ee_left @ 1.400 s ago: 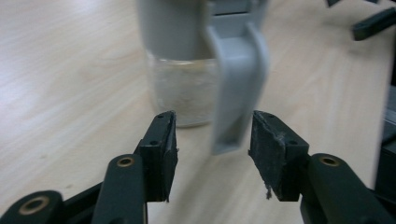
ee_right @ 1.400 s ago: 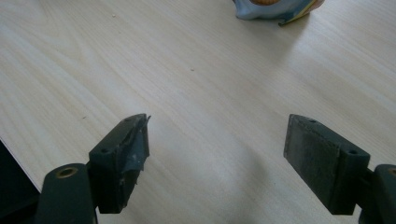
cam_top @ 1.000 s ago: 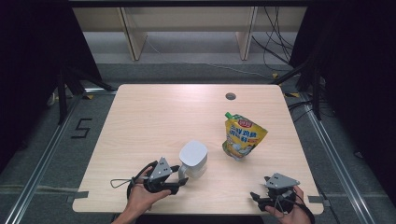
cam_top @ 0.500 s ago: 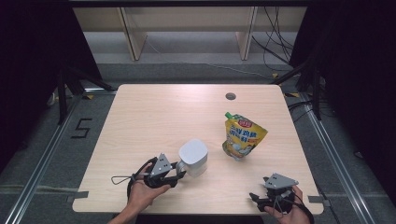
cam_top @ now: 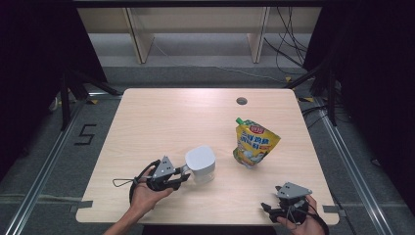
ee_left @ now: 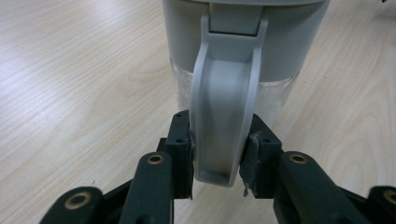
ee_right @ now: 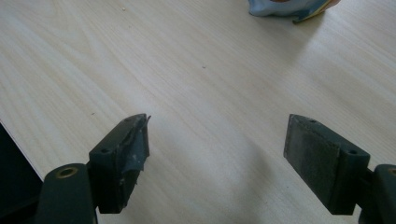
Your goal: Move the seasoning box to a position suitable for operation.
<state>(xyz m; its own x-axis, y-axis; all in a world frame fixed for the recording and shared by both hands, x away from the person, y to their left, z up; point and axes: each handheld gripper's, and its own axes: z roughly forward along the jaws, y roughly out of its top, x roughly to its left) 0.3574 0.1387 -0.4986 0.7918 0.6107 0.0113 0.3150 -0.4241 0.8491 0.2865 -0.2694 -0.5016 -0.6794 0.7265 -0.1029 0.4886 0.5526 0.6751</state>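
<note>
A: Left side, status?

B: The left gripper point(cam_top: 183, 172) has just been closing; its pads now press both sides of the jug handle point(ee_left: 224, 112). The jug point(cam_top: 200, 164) stands upright near the front edge of the wooden table point(cam_top: 161, 117), left of centre.

A: Jug construction?

B: Matte grey plastic lid and curved handle; the lower body is clear and frosted.

A: Further right?

B: A glossy yellow spouted pouch point(cam_top: 253, 144). At the front right corner, the right gripper point(ee_right: 217, 158) has its jaws spread wide with nothing between them.

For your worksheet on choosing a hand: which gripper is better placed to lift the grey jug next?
Left. The left gripper already has its jaws closed on the jug's handle; the right gripper sits open over bare table, well away from it.
</note>
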